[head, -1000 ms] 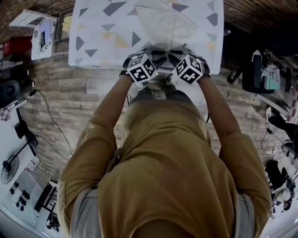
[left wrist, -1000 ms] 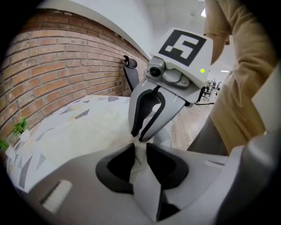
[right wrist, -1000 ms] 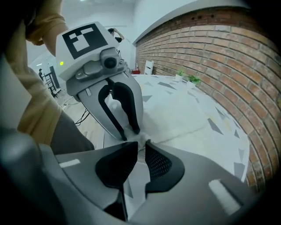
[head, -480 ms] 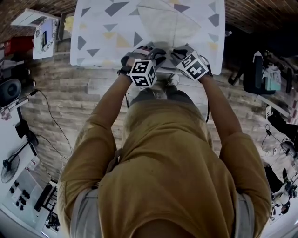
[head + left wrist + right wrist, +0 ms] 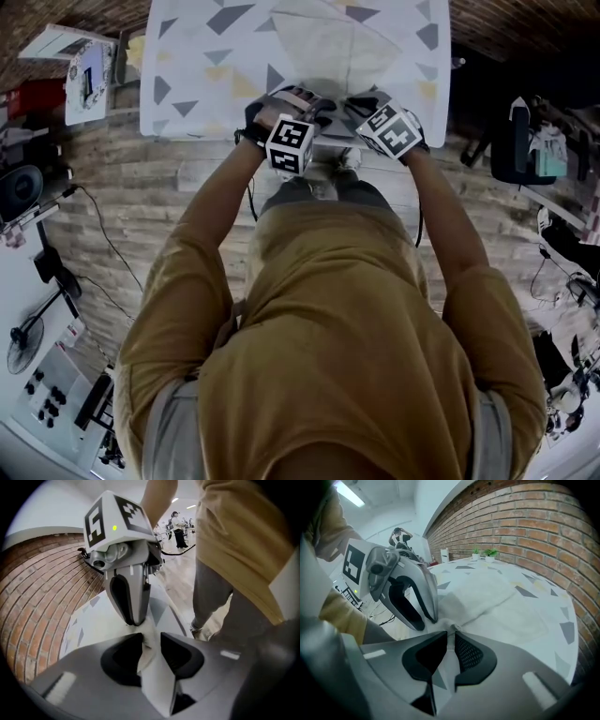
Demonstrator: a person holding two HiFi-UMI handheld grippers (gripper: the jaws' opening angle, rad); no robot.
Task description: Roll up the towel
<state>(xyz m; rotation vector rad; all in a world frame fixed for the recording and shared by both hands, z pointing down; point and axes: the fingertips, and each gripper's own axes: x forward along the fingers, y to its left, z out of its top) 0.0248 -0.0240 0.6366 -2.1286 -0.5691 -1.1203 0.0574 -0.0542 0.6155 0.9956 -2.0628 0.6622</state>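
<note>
A white towel (image 5: pixel 333 52) lies on a table under a cloth (image 5: pixel 187 75) printed with grey and yellow triangles. Both grippers sit side by side at the towel's near edge. My left gripper (image 5: pixel 298 101) has just been opening its jaws. The towel's edge (image 5: pixel 157 677) stands loosely in the gap of the left gripper (image 5: pixel 151 641), no longer pinched. My right gripper (image 5: pixel 361 101) is shut on a thin fold of the towel (image 5: pixel 483 597), with the right gripper (image 5: pixel 451 637) almost touching the left gripper's fingers (image 5: pixel 429 611).
The person stands close against the table's near edge (image 5: pixel 281 131). A brick wall (image 5: pixel 534 522) runs along the table's far side, with small potted plants (image 5: pixel 485 552) at one end. A dark chair (image 5: pixel 511 141) stands to the right, gear and cables (image 5: pixel 37 253) to the left.
The left gripper has rolled about its own axis, so its marker cube shows a different face. The right gripper's cube has rolled a little. Both stay at the towel's near edge.
</note>
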